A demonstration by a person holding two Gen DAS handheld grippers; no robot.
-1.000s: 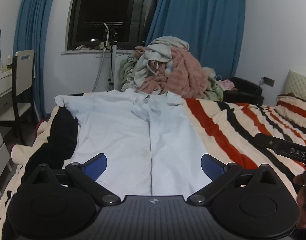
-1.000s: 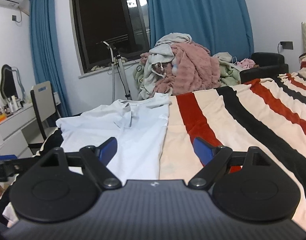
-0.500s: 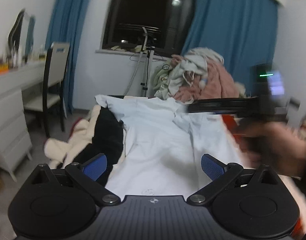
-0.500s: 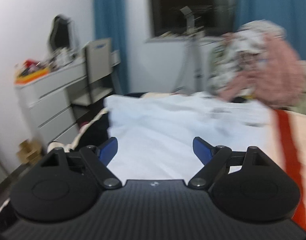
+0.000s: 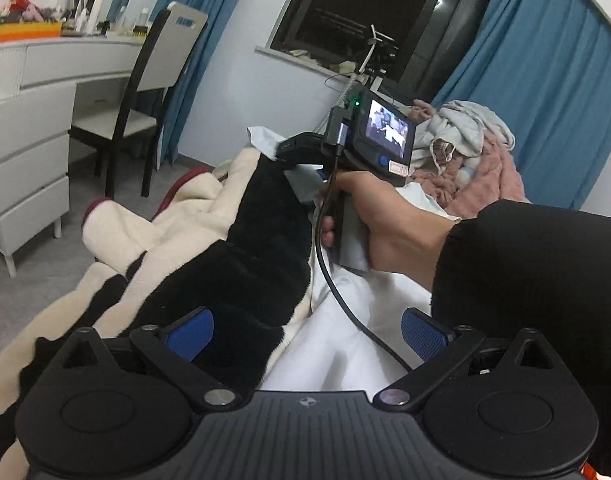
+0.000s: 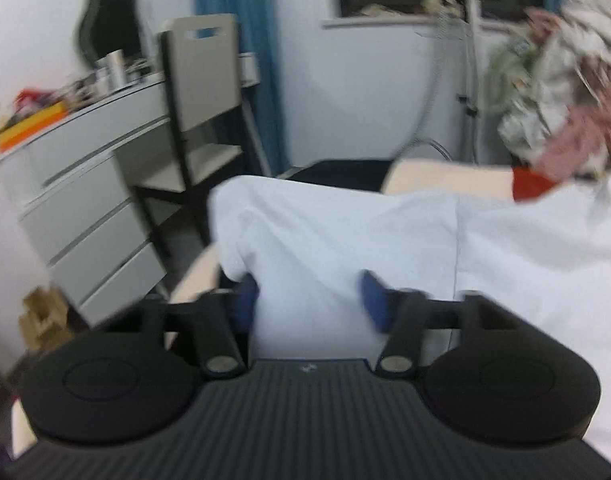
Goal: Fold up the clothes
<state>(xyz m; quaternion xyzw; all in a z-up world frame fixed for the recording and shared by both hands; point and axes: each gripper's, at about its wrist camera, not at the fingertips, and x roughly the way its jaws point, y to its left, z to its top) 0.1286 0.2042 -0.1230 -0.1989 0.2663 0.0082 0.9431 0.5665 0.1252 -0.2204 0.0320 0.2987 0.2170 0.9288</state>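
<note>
Right gripper (image 6: 309, 300): jaws just been closing, half narrowed, straddling a fold of the pale shirt (image 6: 345, 232) at the bed's left edge; pads not clearly pressing, blur hiding contact. Left gripper (image 5: 305, 332): wide open, empty, over shirt and black blanket stripe (image 5: 233, 272). Probably sleeve grab under way. Next: finish pinching, then carry fold inward.

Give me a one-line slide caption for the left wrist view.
Open left tool over the striped blanket while the right hand brings its tool to the white shirt's far corner.
</note>
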